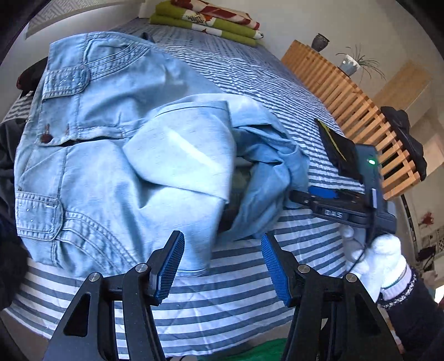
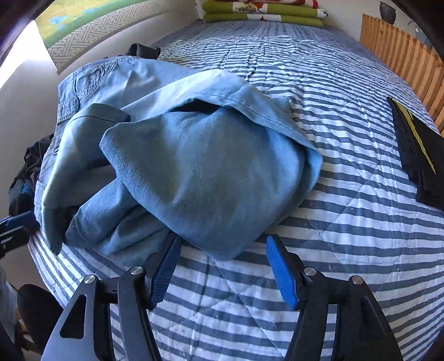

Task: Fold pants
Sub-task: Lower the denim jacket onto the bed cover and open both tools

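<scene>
Light blue denim pants (image 1: 91, 144) lie bunched on the striped bedspread (image 1: 238, 294), with the waistband and pockets at the left and the legs heaped over them. My left gripper (image 1: 222, 245) is open low over the near edge of the pants, and the hem lies loosely between its blue pads (image 1: 170, 266). My right gripper (image 2: 222, 245) is also open, just at the near edge of the heaped leg fabric (image 2: 208, 166); nothing is pinched. In the left wrist view a white-gloved hand (image 1: 383, 258) holds the right tool beside the heap.
Folded green and red blankets (image 2: 263, 14) lie at the far end of the bed. A wooden slatted rail (image 1: 360, 111) runs along the right side. A black folded item with yellow stripes (image 2: 419, 155) rests on the bedspread at right. Dark clothes (image 2: 33, 166) lie at the left.
</scene>
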Tool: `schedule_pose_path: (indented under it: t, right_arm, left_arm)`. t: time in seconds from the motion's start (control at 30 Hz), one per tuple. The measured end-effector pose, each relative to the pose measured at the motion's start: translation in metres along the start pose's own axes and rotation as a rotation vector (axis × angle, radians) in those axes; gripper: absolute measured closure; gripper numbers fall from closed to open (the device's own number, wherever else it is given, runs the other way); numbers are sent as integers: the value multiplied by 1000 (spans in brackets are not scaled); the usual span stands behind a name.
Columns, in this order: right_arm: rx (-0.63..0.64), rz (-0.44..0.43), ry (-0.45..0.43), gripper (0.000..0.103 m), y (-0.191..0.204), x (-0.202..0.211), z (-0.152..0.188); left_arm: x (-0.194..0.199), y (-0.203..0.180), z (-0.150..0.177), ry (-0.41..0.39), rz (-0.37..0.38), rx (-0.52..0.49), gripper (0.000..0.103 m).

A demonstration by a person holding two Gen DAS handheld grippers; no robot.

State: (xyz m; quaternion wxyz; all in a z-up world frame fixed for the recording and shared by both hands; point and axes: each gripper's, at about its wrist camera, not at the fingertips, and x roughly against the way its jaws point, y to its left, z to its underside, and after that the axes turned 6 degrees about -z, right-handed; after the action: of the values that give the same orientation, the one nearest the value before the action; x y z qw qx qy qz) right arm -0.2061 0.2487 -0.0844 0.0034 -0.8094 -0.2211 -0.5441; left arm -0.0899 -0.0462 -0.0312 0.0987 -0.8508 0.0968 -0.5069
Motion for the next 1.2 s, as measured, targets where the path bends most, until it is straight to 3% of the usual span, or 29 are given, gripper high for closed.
schedule_pose_path:
  t: [0.07, 0.13, 0.17, 0.23, 0.3, 0.4, 0.47, 0.5, 0.53, 0.57, 0.63, 0.7, 0.9, 1.03, 1.2]
  right_arm:
    - [20, 48, 18, 48, 4, -15, -10]
    - [20, 54, 29, 78, 3, -20, -22]
    - [22, 73, 23, 83, 2, -18, -29]
    - [44, 177, -31, 84, 1, -8, -42]
    - [31, 170, -85, 84, -9, 9, -58]
    - [-48, 294, -187, 83, -34, 31, -86]
    - [-69, 317, -202, 76, -48, 36, -102]
    - [-92, 285, -170, 70, -56, 37, -106]
    - [-108, 233, -143, 68, -63, 40, -107]
    - [-112, 184, -140, 67, -68, 46, -102]
    - [-96, 154, -160, 54, -70, 61, -83]
    - [-67, 110, -164, 48, -68, 70, -56]
    - [-34, -70, -96, 48, -54, 59, 34]
    - [-4, -112, -101, 46, -24, 53, 69]
    - [-1, -203, -195, 40, 9, 62, 69]
  left_arm:
    - [2, -21, -3, -24, 7, -49, 41]
    - [4, -42, -9, -39, 15, -108, 40]
    - [2, -49, -16, -48, 5, -136, 38]
    - [-7, -64, -26, -56, -9, -176, 33]
    - [-26, -77, -36, -48, -41, -208, 29]
    - [-68, -88, -48, 18, -79, -214, 29]
    - [-94, -91, -51, 73, -98, -213, 42]
    - [-104, -90, -50, 94, -117, -227, 77]
    - [-110, -88, -50, 117, -123, -224, 94]
    - [-111, -83, -50, 126, -91, -199, 94]
    - [-99, -74, -49, 119, -18, -116, 97]
    - [-77, -65, -51, 92, 61, -3, 98]
    - [4, -62, -46, -5, 251, 112, 98]
    - [58, -78, -56, -86, 323, 89, 98]
    - [112, -90, -61, -158, 348, 48, 98]
